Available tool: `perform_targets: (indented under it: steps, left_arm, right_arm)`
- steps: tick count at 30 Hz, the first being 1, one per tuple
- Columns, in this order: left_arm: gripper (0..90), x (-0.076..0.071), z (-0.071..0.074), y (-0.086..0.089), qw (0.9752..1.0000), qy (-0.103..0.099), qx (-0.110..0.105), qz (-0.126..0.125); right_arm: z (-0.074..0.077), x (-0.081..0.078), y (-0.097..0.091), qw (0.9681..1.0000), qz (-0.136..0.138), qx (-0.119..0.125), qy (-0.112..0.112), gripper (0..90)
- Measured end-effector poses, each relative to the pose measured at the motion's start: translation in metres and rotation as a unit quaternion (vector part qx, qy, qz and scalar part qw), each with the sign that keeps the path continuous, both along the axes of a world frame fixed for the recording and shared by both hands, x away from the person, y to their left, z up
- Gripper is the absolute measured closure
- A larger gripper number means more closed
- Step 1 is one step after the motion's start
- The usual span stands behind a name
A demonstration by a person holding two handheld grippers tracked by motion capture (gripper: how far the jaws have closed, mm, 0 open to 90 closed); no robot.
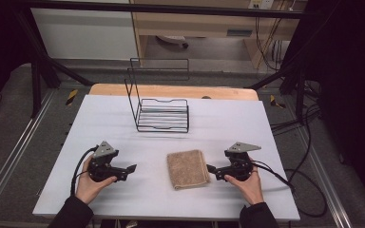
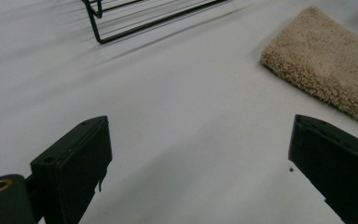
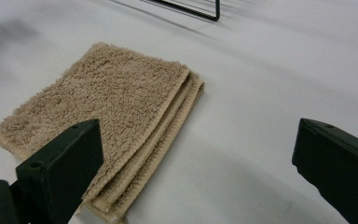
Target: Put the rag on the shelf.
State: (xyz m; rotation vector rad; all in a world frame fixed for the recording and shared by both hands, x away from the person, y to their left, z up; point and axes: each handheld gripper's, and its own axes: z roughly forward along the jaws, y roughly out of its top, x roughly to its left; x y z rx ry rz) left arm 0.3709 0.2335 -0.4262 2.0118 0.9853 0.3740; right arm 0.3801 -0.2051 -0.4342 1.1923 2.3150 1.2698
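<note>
Beige towel [image 1: 187, 169], folded, lay flat on white table [image 1: 247, 123], between the two grippers and in front of black wire rack [image 1: 163, 115]. Left gripper [image 1: 129, 169]: jaws apart, nothing between them, well clear of towel. Right gripper [image 1: 211, 169]: jaws apart, empty, just beside towel's layered edge; contact could not be told

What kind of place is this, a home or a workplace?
Probably a lab or test workshop, not a home. The white table stands inside a black metal frame, cables trail over the floor, and only a folded towel and a wire rack are laid out.
</note>
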Motion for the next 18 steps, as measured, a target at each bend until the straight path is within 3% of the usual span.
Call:
perform_targets:
  steps: [18]
  left_arm:
    - [7.3,0.018,0.006,-0.059,0.9996,0.004,0.02,-0.021]
  right_arm:
    - [0.0,0.0,0.0,1.0,0.002,-0.001,0.0,2.1]
